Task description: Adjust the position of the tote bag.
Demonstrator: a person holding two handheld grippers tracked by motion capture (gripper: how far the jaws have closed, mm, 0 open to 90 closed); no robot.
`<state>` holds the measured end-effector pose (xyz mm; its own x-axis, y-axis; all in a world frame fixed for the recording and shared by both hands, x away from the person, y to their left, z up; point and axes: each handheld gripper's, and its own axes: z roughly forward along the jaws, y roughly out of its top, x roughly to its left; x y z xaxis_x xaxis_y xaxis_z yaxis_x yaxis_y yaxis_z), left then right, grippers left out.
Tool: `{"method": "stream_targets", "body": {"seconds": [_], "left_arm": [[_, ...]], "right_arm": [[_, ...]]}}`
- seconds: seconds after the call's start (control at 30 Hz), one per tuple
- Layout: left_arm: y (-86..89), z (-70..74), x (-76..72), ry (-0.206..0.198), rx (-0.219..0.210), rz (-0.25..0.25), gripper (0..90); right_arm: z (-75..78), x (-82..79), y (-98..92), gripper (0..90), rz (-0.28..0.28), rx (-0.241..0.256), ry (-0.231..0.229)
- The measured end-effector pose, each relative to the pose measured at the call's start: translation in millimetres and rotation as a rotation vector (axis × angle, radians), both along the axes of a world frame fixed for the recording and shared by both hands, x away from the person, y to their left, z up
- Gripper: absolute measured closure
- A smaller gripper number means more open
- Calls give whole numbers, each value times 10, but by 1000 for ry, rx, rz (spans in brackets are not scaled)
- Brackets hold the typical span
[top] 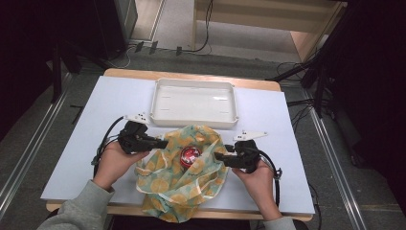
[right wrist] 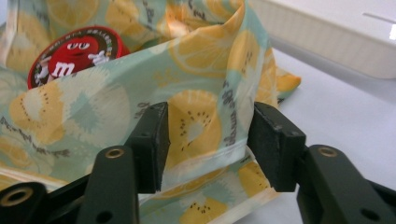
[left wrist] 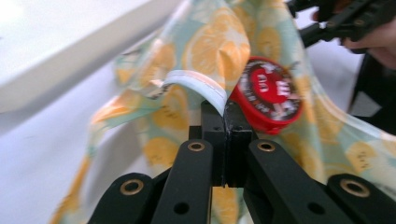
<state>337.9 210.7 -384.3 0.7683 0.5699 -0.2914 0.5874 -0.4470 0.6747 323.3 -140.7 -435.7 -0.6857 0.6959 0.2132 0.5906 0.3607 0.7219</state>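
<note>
Two grippers work the lemon-print cloth bag (top: 184, 175), which lies crumpled at the near middle of the white table (top: 72, 167), its lower end hanging over the near edge. The left gripper (top: 160, 143) has its jaws pressed together on the bag's pale hem (left wrist: 196, 84), a thin bite right at the rim; the right gripper (top: 218, 155) stands spread, its jaws on either side of a fold of the opposite rim (right wrist: 210, 126) without yet clamping it. Inside the open mouth sits a red round tin (top: 190, 155), close to the left jaws. The likely trouble is one-sided tension: if the left hand lifts or pulls before the right has closed, the cloth may slip from that narrow pinch, or the mouth may tip and let the tin roll out toward the table edge. A shallow grab by the right jaws could catch only one layer and collapse the opening. Beyond lies the white tray (top: 158, 103), just behind the bag, which a sudden tug could bump.
</note>
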Motion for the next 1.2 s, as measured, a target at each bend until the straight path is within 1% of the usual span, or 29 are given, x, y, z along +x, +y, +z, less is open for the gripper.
{"method": "stream_targets", "body": {"seconds": [0.03,0.07,0.1,0.13,0.17,0.2,0.23,0.27,0.3,0.33,0.37,0.4,0.43,0.5,0.53,0.57,0.67,0.7,0.77,0.8,0.83,0.87,0.93,0.97,1.0,1.03,1.1,1.17,1.2], "left_arm": [[47,13,16,-12,11,21,900],[47,13,16,-12,11,21,900],[111,16,48,-10,2,35,900],[111,16,48,-10,2,35,900],[173,4,95,0,-21,47,900],[200,-8,120,10,-34,54,900],[200,-8,120,10,-34,54,900],[225,-22,146,17,-43,56,900],[245,-34,166,26,-48,60,900],[275,-48,198,29,-48,65,900],[284,-53,211,34,-51,68,900],[284,-53,211,34,-51,68,900],[296,-57,231,34,-44,73,900],[327,-78,284,44,-36,78,900],[327,-78,284,44,-36,78,900],[346,-99,319,49,-14,82,900],[372,-123,356,60,-12,90,900],[387,-141,385,67,-7,89,900],[403,-171,445,81,-14,93,900],[403,-171,445,81,-14,93,900],[396,-177,466,82,-10,94,900],[375,-181,496,81,-3,83,900],[355,-181,514,81,-2,79,900],[338,-180,529,81,7,74,900],[310,-181,553,83,12,73,900],[303,-182,571,83,15,72,900],[292,-182,602,85,14,77,900],[271,-187,628,76,30,78,900],[264,-196,640,77,27,79,900]], "right_arm": [[-9,-1,8,530,3,-8,8],[-9,-1,8,530,3,-8,8],[-30,3,12,547,11,-6,21],[-33,3,13,554,13,-6,25],[-37,4,15,572,15,-9,27],[-39,3,17,590,20,-6,32],[-39,3,17,590,20,-6,32],[-39,-1,22,611,23,-4,35],[-37,-4,24,654,26,-2,38],[-34,-11,25,715,43,4,41],[-34,-13,24,732,47,3,43],[-34,-13,24,732,47,3,43],[-36,-19,17,787,47,-7,55],[-38,-30,1,831,51,-15,59],[-38,-30,1,831,51,-15,59],[-31,-53,-30,867,55,-21,60],[-21,-74,-65,880,58,-31,55],[-10,-90,-87,888,57,-38,55],[21,-128,-154,900,52,-51,55],[21,-128,-154,900,52,-51,55],[48,-138,-196,900,40,-55,58],[57,-138,-215,900,40,-56,45],[70,-142,-237,900,34,-53,41],[83,-139,-258,900,25,-49,42],[110,-139,-280,900,19,-68,34],[119,-139,-284,900,16,-74,31],[134,-133,-303,900,17,-77,20],[141,-119,-318,900,12,-77,13],[143,-109,-322,900,9,-79,17]]}}
